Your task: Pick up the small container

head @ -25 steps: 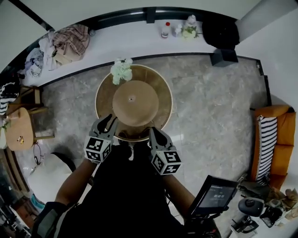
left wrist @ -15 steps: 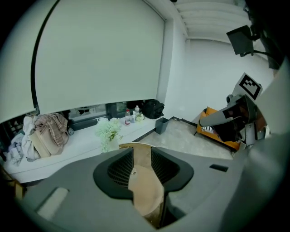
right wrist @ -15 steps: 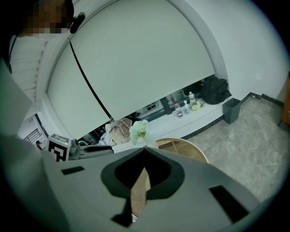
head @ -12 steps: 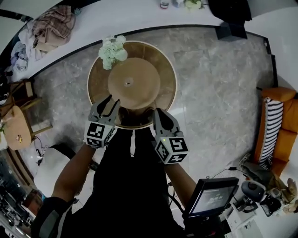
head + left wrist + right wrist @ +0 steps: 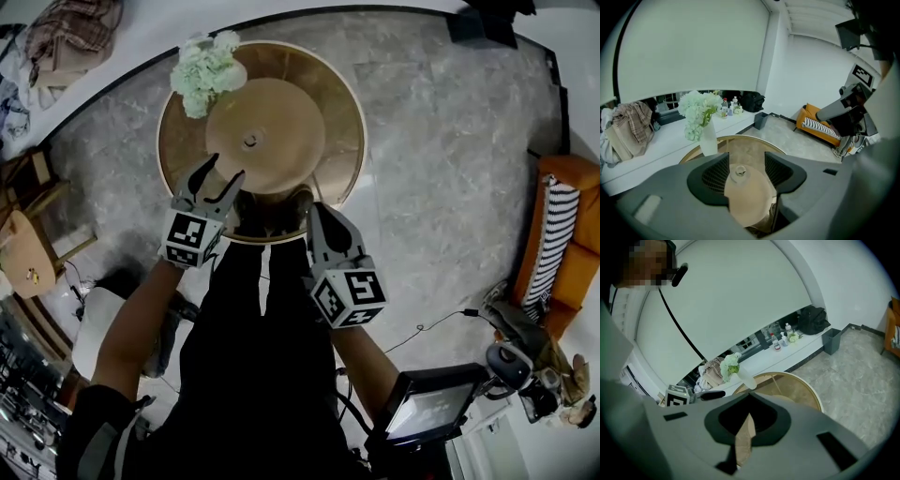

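In the head view, the left gripper (image 5: 227, 169) hangs over the near rim of the round table (image 5: 354, 112). Its jaws are spread and have just been opening, with nothing pressed between them, presumably to take the small container (image 5: 265, 131) — judged to be the tan knobbed dome just ahead of its fingertips. The right gripper (image 5: 312, 208) sits alongside, short of the dome. The left gripper view frames the dome in the gap between the fingers; a vase of flowers (image 5: 708, 140) stands beyond and left of them, close enough to brush. The right gripper view shows empty fingers drawn together — only a tan sliver shows in the slit.
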A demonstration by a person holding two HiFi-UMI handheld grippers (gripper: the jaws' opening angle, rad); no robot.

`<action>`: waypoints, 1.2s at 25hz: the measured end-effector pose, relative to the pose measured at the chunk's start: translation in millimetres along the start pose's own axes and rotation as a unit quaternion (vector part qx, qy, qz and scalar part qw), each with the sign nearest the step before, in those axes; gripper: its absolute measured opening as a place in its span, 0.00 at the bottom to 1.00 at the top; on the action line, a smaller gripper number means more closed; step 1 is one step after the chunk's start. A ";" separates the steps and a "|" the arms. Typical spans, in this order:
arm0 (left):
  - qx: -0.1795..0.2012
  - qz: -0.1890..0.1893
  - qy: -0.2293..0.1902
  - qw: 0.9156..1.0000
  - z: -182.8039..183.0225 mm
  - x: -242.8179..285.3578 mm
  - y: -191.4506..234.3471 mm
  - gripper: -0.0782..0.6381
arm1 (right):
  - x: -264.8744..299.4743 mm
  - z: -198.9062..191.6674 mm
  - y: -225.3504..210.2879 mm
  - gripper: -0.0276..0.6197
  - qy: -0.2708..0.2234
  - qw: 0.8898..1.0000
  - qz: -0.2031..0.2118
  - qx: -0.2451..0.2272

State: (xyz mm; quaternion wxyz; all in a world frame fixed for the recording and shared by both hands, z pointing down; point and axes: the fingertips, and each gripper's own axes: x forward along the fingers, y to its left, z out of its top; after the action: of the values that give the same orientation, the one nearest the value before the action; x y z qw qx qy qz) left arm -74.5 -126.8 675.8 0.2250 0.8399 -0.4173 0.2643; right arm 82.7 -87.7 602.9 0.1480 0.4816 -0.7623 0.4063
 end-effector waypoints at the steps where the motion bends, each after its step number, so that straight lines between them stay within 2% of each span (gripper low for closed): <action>1: 0.002 -0.002 0.001 1.000 -3.4 5.9 2.0 0.43 | 3.0 -1.8 -1.4 0.05 0.000 1.000 0.000 0.002; 11: 0.042 -0.013 0.036 0.998 -47.6 60.4 17.6 0.56 | 26.1 -33.0 -21.7 0.05 0.026 0.999 -0.014 0.020; 18: 0.041 -0.022 0.075 0.996 -80.4 99.4 23.8 0.57 | 39.4 -59.9 -34.2 0.05 0.057 0.998 -0.017 0.029; 30: 0.058 -0.023 0.076 0.995 -93.6 136.6 20.4 0.57 | 47.6 -73.2 -51.4 0.05 0.059 0.997 -0.021 0.052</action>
State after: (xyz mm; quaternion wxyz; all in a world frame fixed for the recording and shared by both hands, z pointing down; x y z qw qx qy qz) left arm -45.3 -161.5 836.3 0.2132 0.8382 -0.3638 0.3459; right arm 91.1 -71.7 702.6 0.1755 0.4802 -0.7196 0.4699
